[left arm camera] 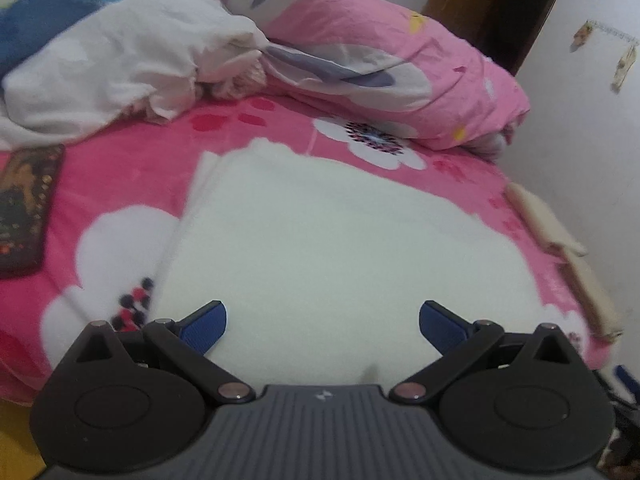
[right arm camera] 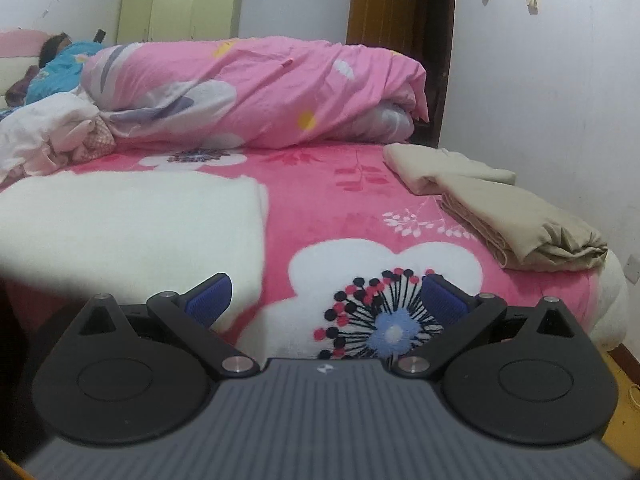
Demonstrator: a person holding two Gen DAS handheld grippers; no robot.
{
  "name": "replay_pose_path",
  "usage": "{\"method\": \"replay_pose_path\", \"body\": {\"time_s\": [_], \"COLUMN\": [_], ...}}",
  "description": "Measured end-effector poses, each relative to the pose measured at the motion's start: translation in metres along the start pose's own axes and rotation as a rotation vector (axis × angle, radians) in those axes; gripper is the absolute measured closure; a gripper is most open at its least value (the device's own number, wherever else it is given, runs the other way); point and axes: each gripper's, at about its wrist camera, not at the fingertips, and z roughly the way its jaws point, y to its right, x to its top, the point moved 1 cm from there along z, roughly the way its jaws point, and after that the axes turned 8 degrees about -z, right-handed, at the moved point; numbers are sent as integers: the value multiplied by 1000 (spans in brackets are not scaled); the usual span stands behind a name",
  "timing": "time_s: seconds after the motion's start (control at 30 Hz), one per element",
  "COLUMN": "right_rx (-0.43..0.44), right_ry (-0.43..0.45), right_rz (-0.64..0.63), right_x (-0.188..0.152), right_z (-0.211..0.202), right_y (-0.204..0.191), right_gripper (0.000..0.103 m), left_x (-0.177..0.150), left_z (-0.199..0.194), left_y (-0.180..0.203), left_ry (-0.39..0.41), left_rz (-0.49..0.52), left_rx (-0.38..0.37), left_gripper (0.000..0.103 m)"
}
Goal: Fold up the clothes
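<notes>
A white folded garment [left arm camera: 340, 240] lies flat on the pink flowered bedspread [left arm camera: 120, 176]. My left gripper [left arm camera: 322, 326] hovers over its near edge, open, with nothing between its blue pads. In the right wrist view the same white garment [right arm camera: 128, 220] lies at the left. My right gripper [right arm camera: 327, 302] stands open to the right of it, above a printed flower on the bedspread [right arm camera: 320, 200], holding nothing.
Folded beige clothes [right arm camera: 508, 216] sit by the bed's right edge near the wall. A rolled pink duvet [right arm camera: 256, 92] and crumpled white laundry [left arm camera: 120, 68] lie behind. A dark phone [left arm camera: 24, 208] rests at the left. A person in blue [right arm camera: 60, 64] lies far back.
</notes>
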Motion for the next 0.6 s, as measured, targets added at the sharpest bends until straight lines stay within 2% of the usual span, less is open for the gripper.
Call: {"method": "replay_pose_path", "body": {"time_s": [0.13,0.23,0.3,0.37,0.5,0.6], "right_rx": [14,83,176,266,467,583], "right_ry": [-15,19,34,40,41,33], "right_rz": [54,75,140,240,316,413], "right_x": [1,3,2,-5,-24,-37], "right_z": [4,7,10,17,40,62], "right_y": [-6,-13,-10,0,13,24], "right_gripper": [2,13,21,41,47,49], "left_x": [-4,-8,-10,-12,-14,-13], "left_z": [8,13,15,17,21,22], "left_y": [9,16,20,23,26,27], "left_ry": [17,18,22,16,4,3], "left_rz": [68,113,144,171,193,197], "left_rx": [81,133,155,170,185,193], "left_gripper": [0,0,0,0,0,0]}}
